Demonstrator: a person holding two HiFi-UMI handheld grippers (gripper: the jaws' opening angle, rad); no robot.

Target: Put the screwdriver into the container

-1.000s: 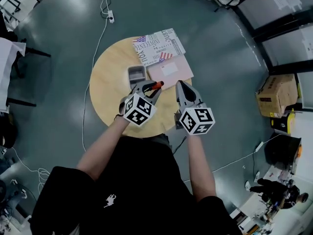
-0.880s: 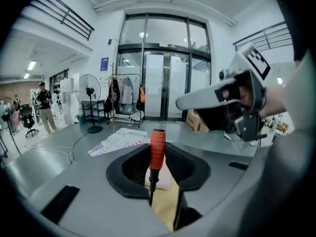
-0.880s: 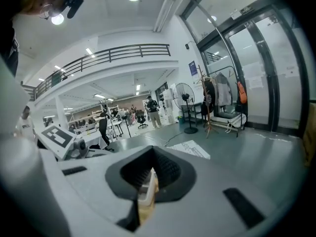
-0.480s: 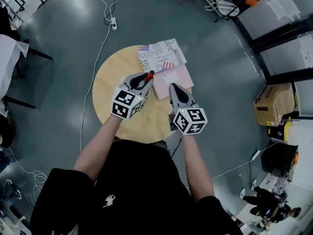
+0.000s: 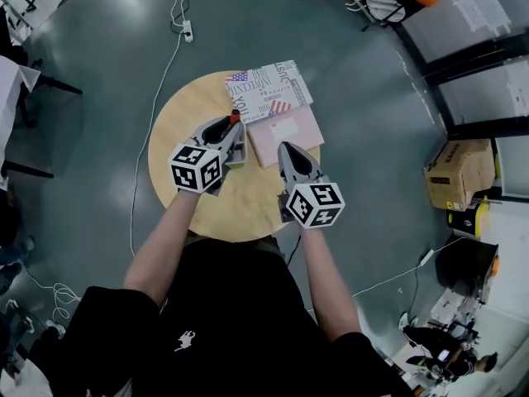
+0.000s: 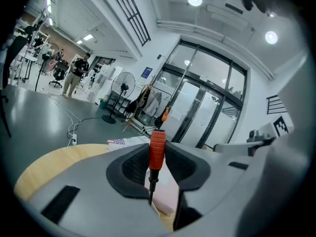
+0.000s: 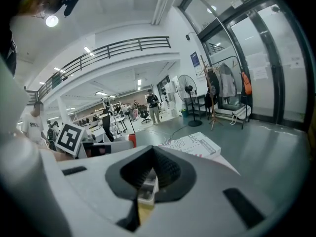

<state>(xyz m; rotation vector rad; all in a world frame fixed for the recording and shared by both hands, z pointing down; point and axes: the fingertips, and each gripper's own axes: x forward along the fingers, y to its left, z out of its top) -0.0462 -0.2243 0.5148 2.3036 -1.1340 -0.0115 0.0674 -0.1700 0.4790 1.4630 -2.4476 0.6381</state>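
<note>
My left gripper is shut on the screwdriver, whose orange handle sticks out past the jaw tips. In the left gripper view the screwdriver stands upright between the black pads, with its dark shaft toward the camera. The grey container lies on the round wooden table, mostly hidden under the left gripper. My right gripper hovers to the right of it, over the table's middle, its jaws together and empty. Through the right gripper's jaws I see part of the container.
A pink pad lies right of the container, with a printed magazine behind it at the table's far edge. Grey floor with a white cable surrounds the table. A cardboard box sits far right.
My left gripper has carried the screwdriver leftward from the pink pad's edge to over the container and has rolled. The right gripper has shifted a little left.
</note>
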